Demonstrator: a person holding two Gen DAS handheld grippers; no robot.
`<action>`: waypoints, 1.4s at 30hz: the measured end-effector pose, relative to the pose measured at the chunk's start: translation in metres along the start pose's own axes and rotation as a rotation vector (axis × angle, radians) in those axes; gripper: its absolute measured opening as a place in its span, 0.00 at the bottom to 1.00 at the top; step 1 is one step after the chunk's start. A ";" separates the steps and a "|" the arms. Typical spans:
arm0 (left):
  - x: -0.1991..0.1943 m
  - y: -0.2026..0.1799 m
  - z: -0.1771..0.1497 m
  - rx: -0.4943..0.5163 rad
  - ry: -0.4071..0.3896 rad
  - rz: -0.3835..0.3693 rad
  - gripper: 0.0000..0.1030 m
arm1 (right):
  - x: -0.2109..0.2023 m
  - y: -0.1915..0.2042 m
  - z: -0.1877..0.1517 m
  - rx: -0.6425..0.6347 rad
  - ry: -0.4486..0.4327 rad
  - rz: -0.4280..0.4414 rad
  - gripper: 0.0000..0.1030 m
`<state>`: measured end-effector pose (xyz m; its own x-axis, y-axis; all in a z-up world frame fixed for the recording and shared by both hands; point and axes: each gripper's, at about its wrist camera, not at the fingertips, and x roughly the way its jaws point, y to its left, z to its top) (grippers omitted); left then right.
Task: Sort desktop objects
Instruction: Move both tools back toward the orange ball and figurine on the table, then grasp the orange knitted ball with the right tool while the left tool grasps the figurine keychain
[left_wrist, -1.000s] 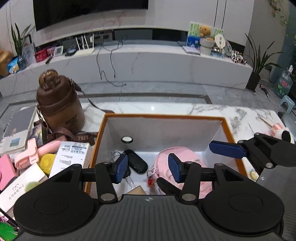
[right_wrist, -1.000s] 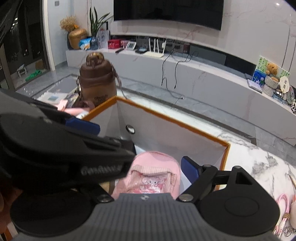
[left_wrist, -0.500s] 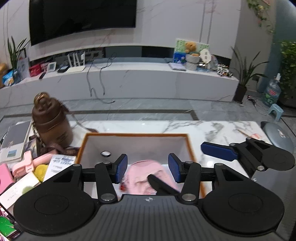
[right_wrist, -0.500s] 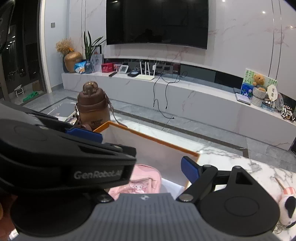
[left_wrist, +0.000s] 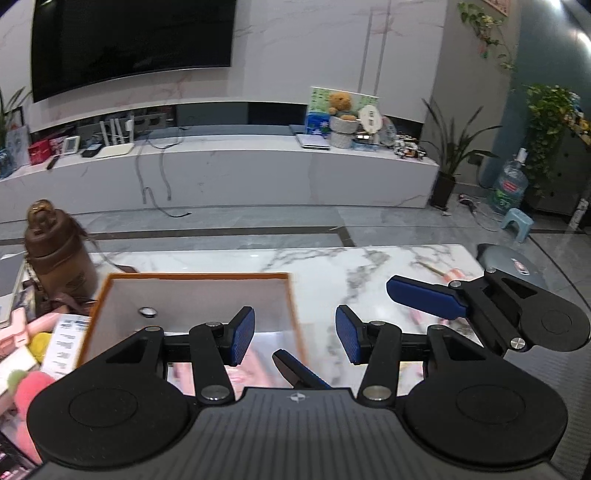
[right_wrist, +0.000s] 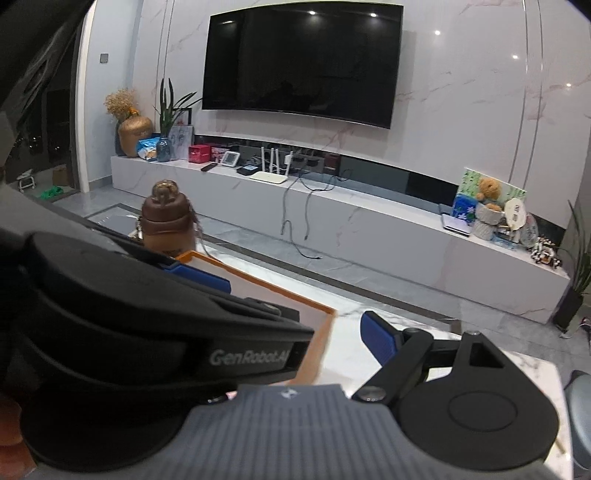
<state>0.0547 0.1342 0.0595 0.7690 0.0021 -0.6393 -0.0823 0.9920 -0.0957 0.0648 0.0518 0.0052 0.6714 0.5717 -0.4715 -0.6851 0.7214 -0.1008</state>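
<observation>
Left wrist view: the left gripper (left_wrist: 295, 339) hung above the marble table (left_wrist: 369, 266), its two blue pads parted with nothing between them. Below and to the left stood the orange-rimmed storage box (left_wrist: 195, 275), open at the top; a small round disc (left_wrist: 148, 312) lay against its far inner wall, and a blurred pink item (left_wrist: 255, 363) showed low in the box behind the gripper's fingers. A brown water bottle (left_wrist: 59, 258) stood upright just beside the box's left far corner. Left of the box lay a white printed carton (left_wrist: 64, 343), a yellow object (left_wrist: 40, 341) and pink items (left_wrist: 22, 325), crowded together. The right gripper (left_wrist: 347, 332) reached in from the right, one blue finger (left_wrist: 424, 299) over the bare table top and the other low near the box's right edge; its jaws stood wide apart and held nothing. A grey rounded object (left_wrist: 513, 258) rested at the table's far right corner.

Right wrist view: the right gripper (right_wrist: 295, 310) showed one blue pad (right_wrist: 376, 339) over the marble; its other finger was hidden behind the left gripper's black body (right_wrist: 147, 332), which filled the left half. The box's orange rim (right_wrist: 317, 306) and the bottle (right_wrist: 168, 225) appeared beyond it. A dark wall-mounted television (right_wrist: 303, 62) and a long white cabinet (right_wrist: 332, 218) formed the background
</observation>
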 end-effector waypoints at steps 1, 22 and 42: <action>0.001 -0.005 -0.001 0.004 0.001 -0.009 0.54 | -0.003 -0.004 -0.002 -0.002 0.002 -0.008 0.82; 0.048 -0.103 -0.019 0.234 0.103 -0.089 0.66 | -0.035 -0.083 -0.065 -0.006 0.087 -0.088 0.83; 0.119 -0.118 -0.055 0.169 0.191 -0.026 0.66 | -0.015 -0.156 -0.156 0.155 0.313 -0.069 0.82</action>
<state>0.1210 0.0104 -0.0474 0.6346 -0.0319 -0.7722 0.0559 0.9984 0.0046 0.1177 -0.1305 -0.1091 0.5789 0.3891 -0.7166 -0.5740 0.8186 -0.0193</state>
